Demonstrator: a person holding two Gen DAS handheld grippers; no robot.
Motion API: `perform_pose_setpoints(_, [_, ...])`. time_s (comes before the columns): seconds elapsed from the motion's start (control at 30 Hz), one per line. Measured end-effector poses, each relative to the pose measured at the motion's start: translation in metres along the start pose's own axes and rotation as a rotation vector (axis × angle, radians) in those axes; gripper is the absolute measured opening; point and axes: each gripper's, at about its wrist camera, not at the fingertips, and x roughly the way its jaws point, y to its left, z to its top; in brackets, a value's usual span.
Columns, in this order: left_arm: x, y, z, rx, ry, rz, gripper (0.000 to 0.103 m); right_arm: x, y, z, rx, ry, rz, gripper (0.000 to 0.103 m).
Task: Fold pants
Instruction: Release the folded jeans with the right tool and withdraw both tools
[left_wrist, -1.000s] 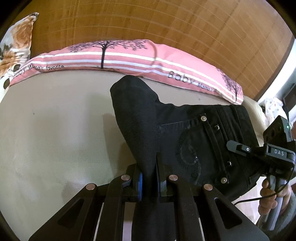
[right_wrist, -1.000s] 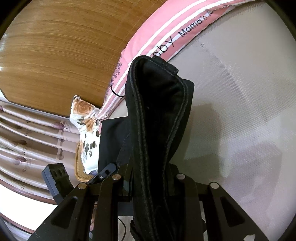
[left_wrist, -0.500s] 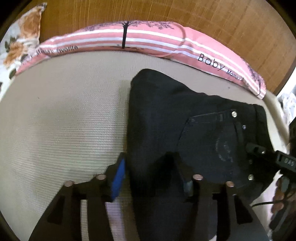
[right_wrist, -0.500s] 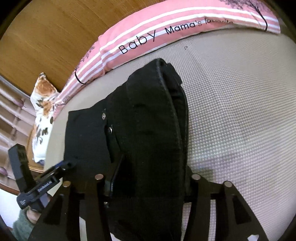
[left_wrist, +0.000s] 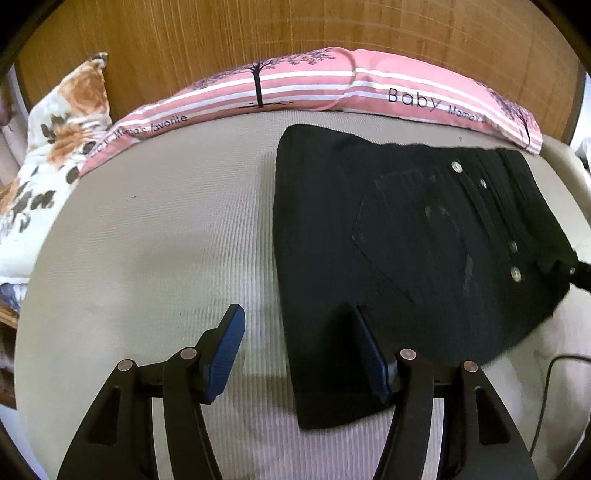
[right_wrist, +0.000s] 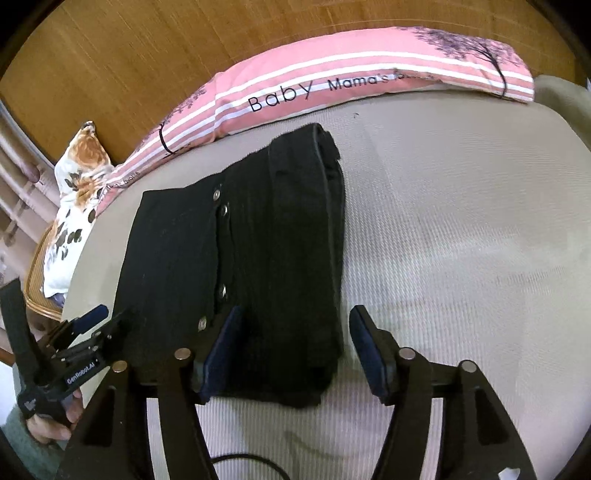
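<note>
The black pants lay folded flat on the beige mattress, their far edge near the pink pillow against the wooden wall. The left gripper stood spread wide, holding nothing, one finger over bare mattress and the other over the pants' near edge. The right gripper was wide too, straddling the thick waistband end of the pants. A floral cushion sat off to the left.

The pants are black, matt cloth with small shiny metal buttons. They lie on a bumpy, woven beige mat. The pillow is soft pink cloth, and the wall is streaky wood.
</note>
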Motion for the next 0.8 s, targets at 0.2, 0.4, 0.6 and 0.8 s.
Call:
perform_pose_setpoints(0.2, [-0.012,-0.003,-0.019,0.015,-0.017,0.021,0.061,-0.008,0.002,-0.016,-0.010,-0.032,-0.040,0.060])
perform_pose_setpoints(0.4, [-0.012,-0.007,-0.023,0.036,-0.040,0.047,0.062,0.004,0.001,-0.017,0.002,-0.016,-0.077,0.066])
perform_pose_setpoints(0.6, [-0.032,-0.012,-0.026,0.040,-0.057,0.088,0.062,-0.012,0.011,-0.018,-0.009,-0.046,-0.114,0.070])
perform_pose_setpoints(0.8, [-0.061,-0.014,-0.035,-0.004,-0.078,0.076,0.062,-0.043,0.039,-0.031,-0.089,-0.115,-0.158,0.086])
